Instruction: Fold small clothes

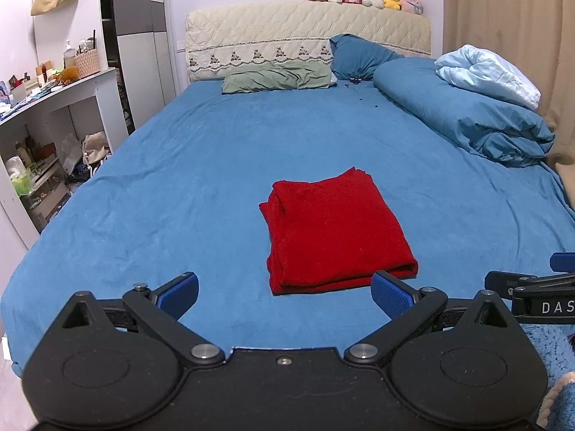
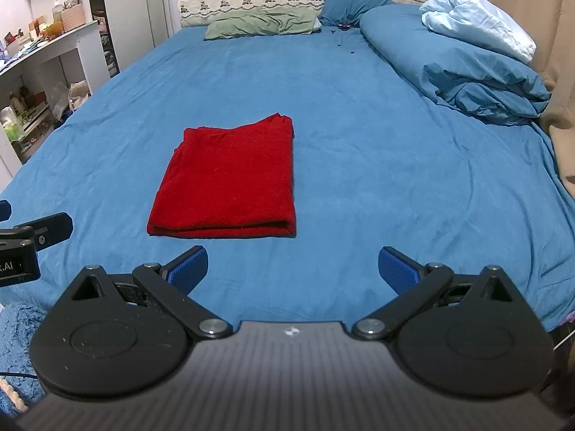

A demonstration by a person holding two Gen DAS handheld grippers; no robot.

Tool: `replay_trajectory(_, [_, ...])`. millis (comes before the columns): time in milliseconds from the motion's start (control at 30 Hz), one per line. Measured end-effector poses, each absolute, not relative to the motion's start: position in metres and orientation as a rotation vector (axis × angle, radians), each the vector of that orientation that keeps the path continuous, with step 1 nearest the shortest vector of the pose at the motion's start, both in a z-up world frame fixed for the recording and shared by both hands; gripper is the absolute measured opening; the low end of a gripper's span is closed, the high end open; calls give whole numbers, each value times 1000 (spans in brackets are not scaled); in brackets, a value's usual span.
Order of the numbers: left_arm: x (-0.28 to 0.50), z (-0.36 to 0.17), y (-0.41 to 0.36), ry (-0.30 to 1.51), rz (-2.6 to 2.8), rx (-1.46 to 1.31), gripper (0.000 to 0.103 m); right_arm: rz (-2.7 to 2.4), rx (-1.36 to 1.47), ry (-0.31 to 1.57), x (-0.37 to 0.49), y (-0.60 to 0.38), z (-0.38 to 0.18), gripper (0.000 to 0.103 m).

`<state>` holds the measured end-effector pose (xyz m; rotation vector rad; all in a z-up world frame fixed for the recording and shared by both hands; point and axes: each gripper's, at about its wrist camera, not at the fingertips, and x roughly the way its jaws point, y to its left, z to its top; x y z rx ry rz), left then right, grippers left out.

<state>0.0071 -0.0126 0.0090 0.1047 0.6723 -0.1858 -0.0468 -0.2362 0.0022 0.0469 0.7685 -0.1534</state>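
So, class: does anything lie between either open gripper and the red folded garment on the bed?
Nothing visible does. Only bare blue bedsheet separates the left gripper and the right gripper from the red garment.

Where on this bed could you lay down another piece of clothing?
Bare blue sheet lies between the folded red garment and the bunched duvet, and left of the garment. The headboard end is crowded by the green pillow.
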Motion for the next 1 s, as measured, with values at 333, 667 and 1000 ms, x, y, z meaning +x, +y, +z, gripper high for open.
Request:
replay_trajectory(333, [5, 8, -11, 670, -182, 97, 103, -161, 44, 766, -49, -231, 3, 103])
replay_trajectory(667, [5, 7, -8, 673, -177, 90, 103, -161, 44, 769, -50, -230, 3, 103])
replay_trajectory(1000, [6, 8, -7, 679, -181, 71, 103, -162, 44, 775, -50, -228, 0, 103])
